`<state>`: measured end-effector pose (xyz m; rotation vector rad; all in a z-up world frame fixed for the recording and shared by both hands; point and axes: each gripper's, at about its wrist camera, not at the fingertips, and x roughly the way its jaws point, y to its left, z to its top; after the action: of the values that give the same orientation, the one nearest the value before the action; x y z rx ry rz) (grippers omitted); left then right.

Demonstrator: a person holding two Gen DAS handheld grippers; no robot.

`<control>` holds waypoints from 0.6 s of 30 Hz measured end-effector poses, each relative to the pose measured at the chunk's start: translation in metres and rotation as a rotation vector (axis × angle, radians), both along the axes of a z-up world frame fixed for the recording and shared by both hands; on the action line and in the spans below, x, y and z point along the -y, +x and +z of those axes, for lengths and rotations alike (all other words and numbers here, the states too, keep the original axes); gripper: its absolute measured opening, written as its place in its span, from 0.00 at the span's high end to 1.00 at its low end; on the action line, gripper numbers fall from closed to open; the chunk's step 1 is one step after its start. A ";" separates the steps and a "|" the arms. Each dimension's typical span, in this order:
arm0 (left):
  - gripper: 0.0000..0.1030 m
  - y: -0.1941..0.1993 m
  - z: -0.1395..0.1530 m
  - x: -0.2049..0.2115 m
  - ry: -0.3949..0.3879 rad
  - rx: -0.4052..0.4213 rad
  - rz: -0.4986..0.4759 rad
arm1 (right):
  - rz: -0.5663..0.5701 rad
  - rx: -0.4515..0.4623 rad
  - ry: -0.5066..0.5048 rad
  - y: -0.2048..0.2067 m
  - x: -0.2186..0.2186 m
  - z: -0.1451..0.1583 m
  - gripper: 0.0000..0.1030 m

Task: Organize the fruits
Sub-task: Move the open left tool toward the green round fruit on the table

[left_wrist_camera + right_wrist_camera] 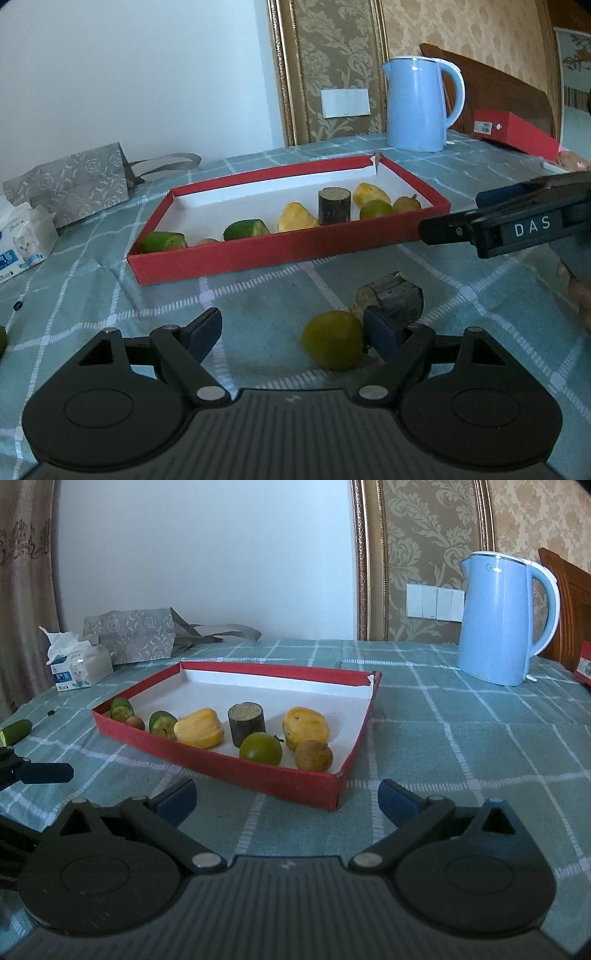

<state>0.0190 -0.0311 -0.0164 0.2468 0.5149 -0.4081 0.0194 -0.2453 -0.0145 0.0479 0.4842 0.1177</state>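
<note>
while both hand-held grippers gape, left [291, 334] around lime [332, 345], cane stub [391, 298] lying sideways, right [286, 797] empty

The left gripper [291, 336] is seen low over the checked tablecloth [258, 295], its jaws spread wide. A green lime [332, 345] lies on the cloth between them, touching the right pad [380, 332]. A dark sugarcane chunk [393, 299] lies just behind that pad. Beyond, a red tray [240, 254] is seen holding two cucumber pieces, yellow fruit pieces, an upright cane section [334, 205] and another lime. The right gripper [428, 229] is seen at the right edge near the tray's corner; whether it is closed cannot be judged. A blue kettle [417, 103] stands behind
</note>
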 end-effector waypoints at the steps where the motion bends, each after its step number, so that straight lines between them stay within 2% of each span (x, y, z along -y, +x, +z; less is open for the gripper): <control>1: 0.18 0.000 0.000 0.000 0.001 0.003 0.003 | 0.001 -0.002 -0.002 0.000 0.000 0.000 0.00; 3: 0.21 0.002 0.000 -0.001 -0.006 0.000 0.013 | 0.002 -0.007 -0.004 0.000 -0.001 -0.001 0.00; 7: 0.41 0.004 0.000 0.001 -0.035 -0.032 -0.027 | 0.002 -0.023 -0.009 0.002 -0.002 -0.002 0.00; 11: 0.43 0.007 -0.001 -0.002 -0.066 -0.057 -0.043 | 0.007 -0.042 0.007 0.004 0.000 -0.003 0.00; 16: 0.42 0.022 -0.003 -0.019 -0.194 -0.162 -0.048 | 0.011 -0.054 0.017 0.005 0.000 -0.004 0.00; 18: 0.42 0.022 -0.004 -0.020 -0.188 -0.162 -0.060 | 0.015 -0.056 0.022 0.005 0.001 -0.004 0.00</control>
<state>0.0409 -0.0115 -0.0201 0.0475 0.6246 -0.5346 0.0244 -0.2461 -0.0188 0.0691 0.5394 0.1365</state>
